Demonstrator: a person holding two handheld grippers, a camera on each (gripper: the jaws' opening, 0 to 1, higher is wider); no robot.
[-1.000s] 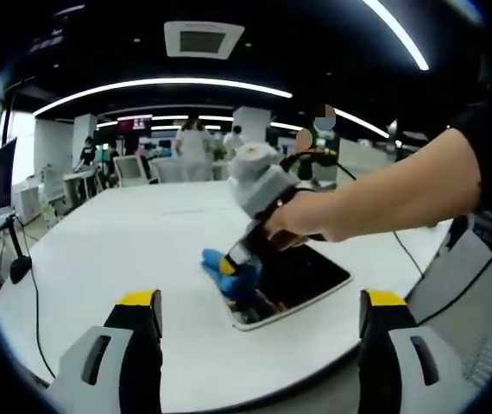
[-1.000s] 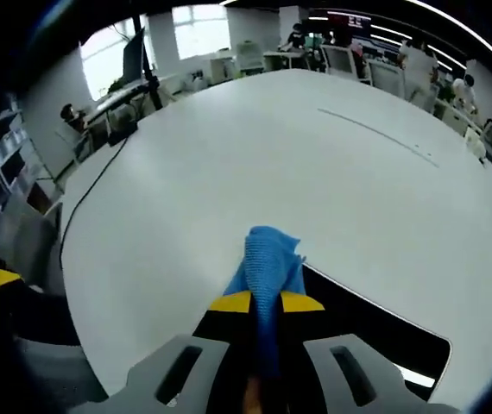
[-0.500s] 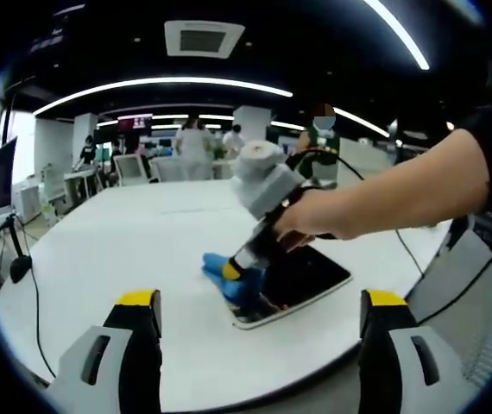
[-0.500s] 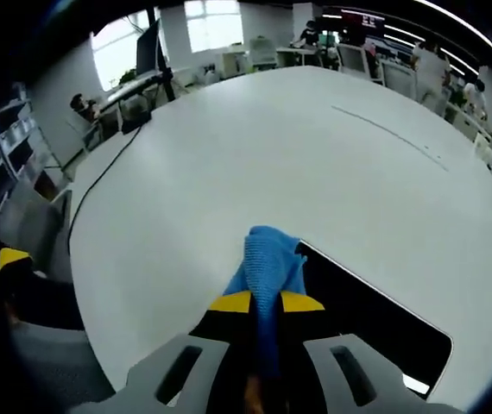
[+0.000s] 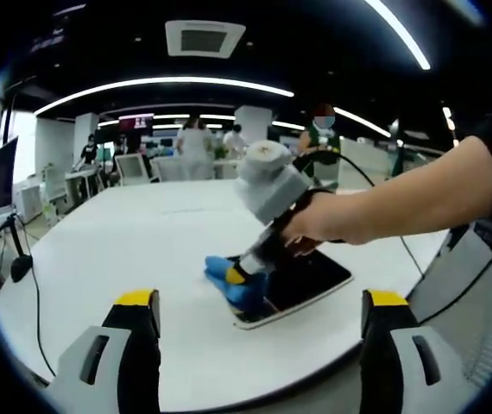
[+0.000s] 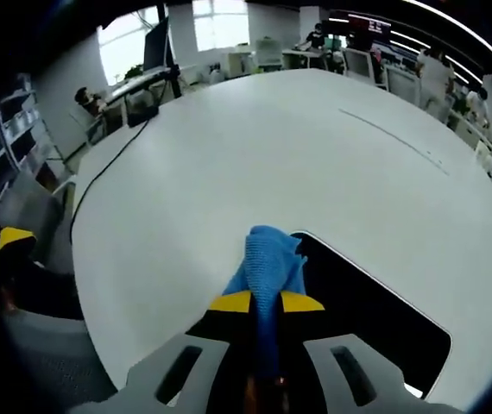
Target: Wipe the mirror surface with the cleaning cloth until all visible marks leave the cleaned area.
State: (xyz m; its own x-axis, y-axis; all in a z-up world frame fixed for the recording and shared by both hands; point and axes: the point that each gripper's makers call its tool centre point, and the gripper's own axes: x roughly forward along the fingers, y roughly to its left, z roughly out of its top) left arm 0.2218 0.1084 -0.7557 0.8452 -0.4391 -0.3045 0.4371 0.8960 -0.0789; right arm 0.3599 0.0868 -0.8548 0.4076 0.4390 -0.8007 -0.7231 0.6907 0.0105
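My right gripper [image 6: 265,302], jaws pinched on the blue cleaning cloth [image 6: 268,259], has slid it further along the dark rectangular mirror [image 6: 375,319] lying on the white table [image 6: 255,155], so wiping continues. My left gripper [image 5: 259,302] hangs spread, holding nothing.

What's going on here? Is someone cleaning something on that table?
Yes. A person holds a gripper in each hand. The right gripper is clamped on a blue cleaning cloth and presses it on the near corner of a dark mirror lying flat on the white table. The left gripper hangs open near the table's edge, holding nothing.
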